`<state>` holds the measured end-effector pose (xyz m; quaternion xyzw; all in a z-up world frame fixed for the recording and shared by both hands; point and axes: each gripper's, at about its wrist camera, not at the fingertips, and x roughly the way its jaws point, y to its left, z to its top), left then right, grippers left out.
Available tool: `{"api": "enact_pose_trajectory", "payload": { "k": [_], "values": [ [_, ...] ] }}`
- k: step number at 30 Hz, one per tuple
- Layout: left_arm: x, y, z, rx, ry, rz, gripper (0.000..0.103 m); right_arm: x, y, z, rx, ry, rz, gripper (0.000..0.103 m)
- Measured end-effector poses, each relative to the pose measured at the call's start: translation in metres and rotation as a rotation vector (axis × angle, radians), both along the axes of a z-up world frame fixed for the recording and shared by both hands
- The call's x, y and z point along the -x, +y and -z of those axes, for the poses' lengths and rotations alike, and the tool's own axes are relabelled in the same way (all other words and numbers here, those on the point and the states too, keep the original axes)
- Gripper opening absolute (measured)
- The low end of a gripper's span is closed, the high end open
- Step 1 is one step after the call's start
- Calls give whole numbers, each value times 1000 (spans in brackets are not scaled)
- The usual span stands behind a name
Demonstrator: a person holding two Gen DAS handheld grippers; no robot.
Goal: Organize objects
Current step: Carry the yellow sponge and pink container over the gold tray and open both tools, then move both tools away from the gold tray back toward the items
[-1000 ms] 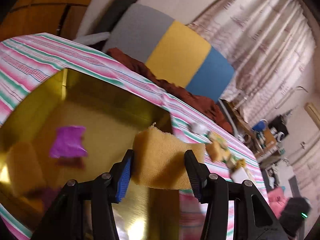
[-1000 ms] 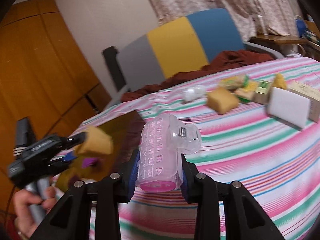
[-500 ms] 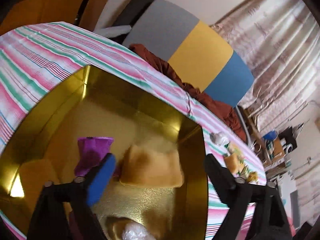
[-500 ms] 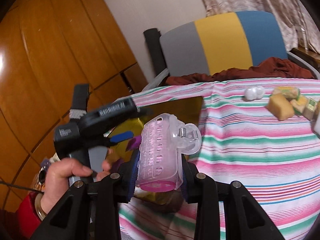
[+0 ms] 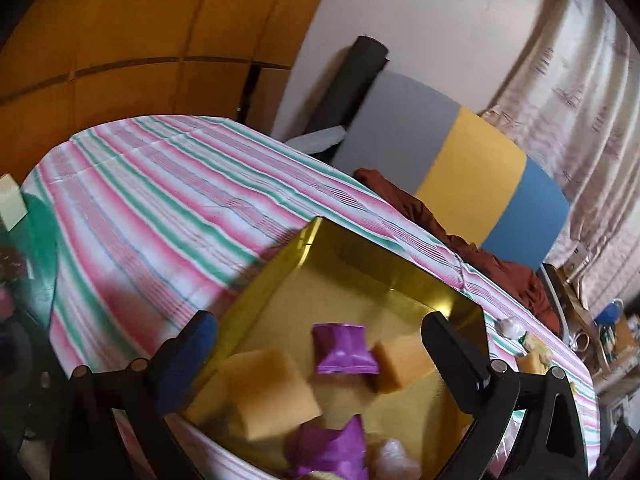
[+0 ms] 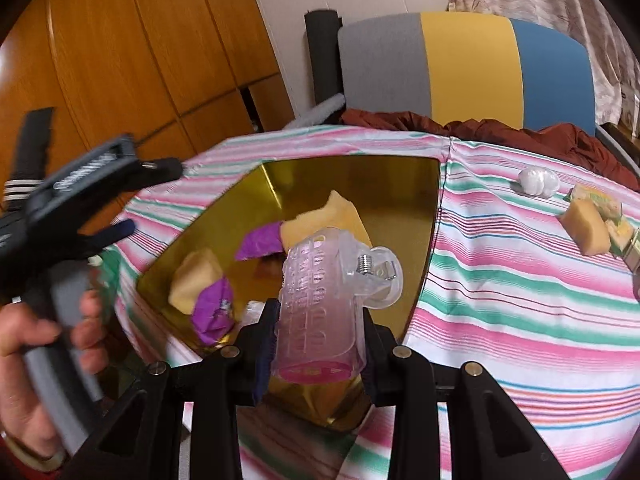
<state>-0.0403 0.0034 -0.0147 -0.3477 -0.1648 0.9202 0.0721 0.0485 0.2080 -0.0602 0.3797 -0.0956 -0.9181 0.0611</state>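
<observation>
A gold tray [image 5: 360, 272] on the striped tablecloth holds two yellow sponges [image 5: 272, 392] [image 5: 400, 364] and two purple packets [image 5: 344, 350] [image 5: 332, 452]. My left gripper [image 5: 318, 326] hovers at the tray's near side. Its jaws are opening wide and nothing is between them. In the right wrist view, my right gripper [image 6: 318, 316] is shut on a clear pink hair roller [image 6: 320, 280] with a spring clip, above the tray's [image 6: 352, 172] near edge. The left gripper [image 6: 148, 197] shows there at the left, held by a hand [image 6: 24, 344].
To the right of the tray on the cloth lie a white wad [image 6: 536, 182], another sponge [image 6: 586, 226] and several wrapped items. A grey, yellow and blue chair [image 6: 460, 64] with a brown cloth [image 6: 480, 128] stands behind the table. A pale box [image 5: 10, 200] sits far left.
The left gripper let go of its sponge, which now lies in the tray, then spread its jaws and drew back. The right gripper carried the roller left until it hung over the tray.
</observation>
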Motion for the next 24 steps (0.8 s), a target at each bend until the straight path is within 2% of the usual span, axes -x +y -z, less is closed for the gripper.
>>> {"api": "enact_pose_trajectory", "payload": {
  "k": [3,7,9,11,17,24],
  "values": [
    [-2,-9,1,-8,-8,-16,103,10,-4,4,-45,-13,11,35],
    [-6,-13,4,-18,-19,-22,103,18,-5,9,-52,-34,18,36],
    [-7,-14,6,-20,-25,-16,103,16,-2,9,-39,-28,27,37],
    [-9,-13,6,-17,-22,-16,103,11,0,5,-27,-11,42,43],
    [-11,-10,5,-29,-24,-11,103,-12,31,-6,62,57,141,44],
    [-20,10,-1,-26,-8,48,103,-31,68,-7,127,72,250,45]
  ]
}}
